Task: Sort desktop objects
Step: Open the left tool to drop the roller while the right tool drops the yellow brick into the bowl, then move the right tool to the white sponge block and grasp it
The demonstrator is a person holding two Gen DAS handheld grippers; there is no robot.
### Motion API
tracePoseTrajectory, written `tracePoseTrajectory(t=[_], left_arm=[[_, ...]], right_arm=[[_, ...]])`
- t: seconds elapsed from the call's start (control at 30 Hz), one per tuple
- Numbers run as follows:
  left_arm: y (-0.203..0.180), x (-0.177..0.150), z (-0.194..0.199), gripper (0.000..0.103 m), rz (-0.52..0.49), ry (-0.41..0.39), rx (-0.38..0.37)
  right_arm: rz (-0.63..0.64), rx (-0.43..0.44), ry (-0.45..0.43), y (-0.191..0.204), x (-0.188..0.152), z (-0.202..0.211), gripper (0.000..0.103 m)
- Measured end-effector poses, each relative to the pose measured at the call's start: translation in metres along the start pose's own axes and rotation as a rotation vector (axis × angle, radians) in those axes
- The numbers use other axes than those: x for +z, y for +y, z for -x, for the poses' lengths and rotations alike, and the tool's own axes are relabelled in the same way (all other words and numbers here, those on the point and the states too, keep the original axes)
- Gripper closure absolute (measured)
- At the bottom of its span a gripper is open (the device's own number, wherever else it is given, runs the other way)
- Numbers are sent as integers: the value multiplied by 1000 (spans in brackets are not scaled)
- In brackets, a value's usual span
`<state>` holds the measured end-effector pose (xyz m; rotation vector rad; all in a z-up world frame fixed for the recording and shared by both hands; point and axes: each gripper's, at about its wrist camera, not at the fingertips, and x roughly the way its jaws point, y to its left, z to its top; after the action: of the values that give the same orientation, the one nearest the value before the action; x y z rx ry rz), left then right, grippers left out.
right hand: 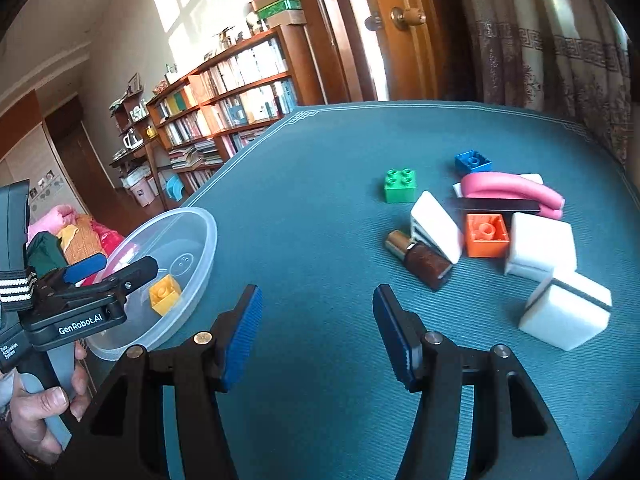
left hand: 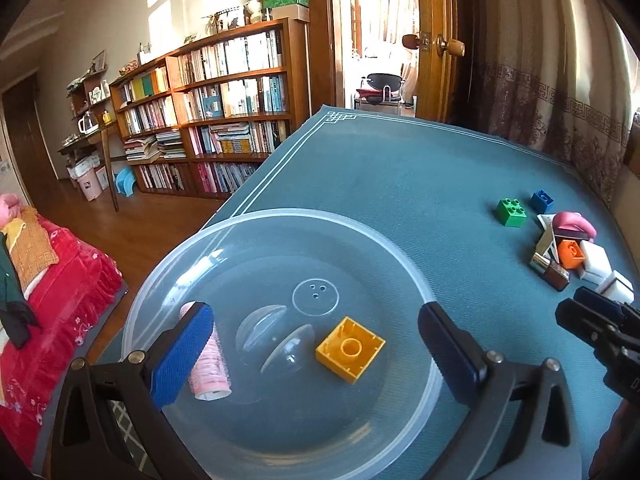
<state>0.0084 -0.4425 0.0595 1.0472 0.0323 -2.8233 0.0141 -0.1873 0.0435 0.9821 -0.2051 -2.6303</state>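
Note:
My left gripper [left hand: 315, 309] hangs open over a clear plastic bowl [left hand: 280, 214] with nothing between its blue pads. In the bowl lie a yellow brick [left hand: 350, 354], studs down, and a pink spool [left hand: 210, 364] partly hidden behind the left pad. My right gripper [right hand: 318, 290] stands open over bare mat, short of a pile: green brick [right hand: 399, 186], blue brick [right hand: 473, 161], orange brick [right hand: 486, 235], brown bottle [right hand: 422, 260], pink curved piece [right hand: 508, 192] and white foam blocks [right hand: 540, 248]. The right wrist view shows the bowl [right hand: 200, 216] at the left.
A teal mat [right hand: 320, 152] covers the table; its left edge runs close by the bowl. A hand [right hand: 44, 404] grips the left tool's handle. Bookshelves [left hand: 208, 112], a wooden door [left hand: 436, 40] and curtains [left hand: 560, 80] stand beyond the table.

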Motion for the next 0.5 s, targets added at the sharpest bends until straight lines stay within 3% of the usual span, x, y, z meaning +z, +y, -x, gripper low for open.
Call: tracePoseTrajectory(t=[0.27, 0.5], left_arm=[[-45, 9, 10, 0, -78, -40, -69], [-84, 13, 12, 0, -137, -45, -132]], right_arm=[[-113, -146, -74, -57, -5, 38, 38], [-235, -334, -157, -104, -13, 73, 33]])
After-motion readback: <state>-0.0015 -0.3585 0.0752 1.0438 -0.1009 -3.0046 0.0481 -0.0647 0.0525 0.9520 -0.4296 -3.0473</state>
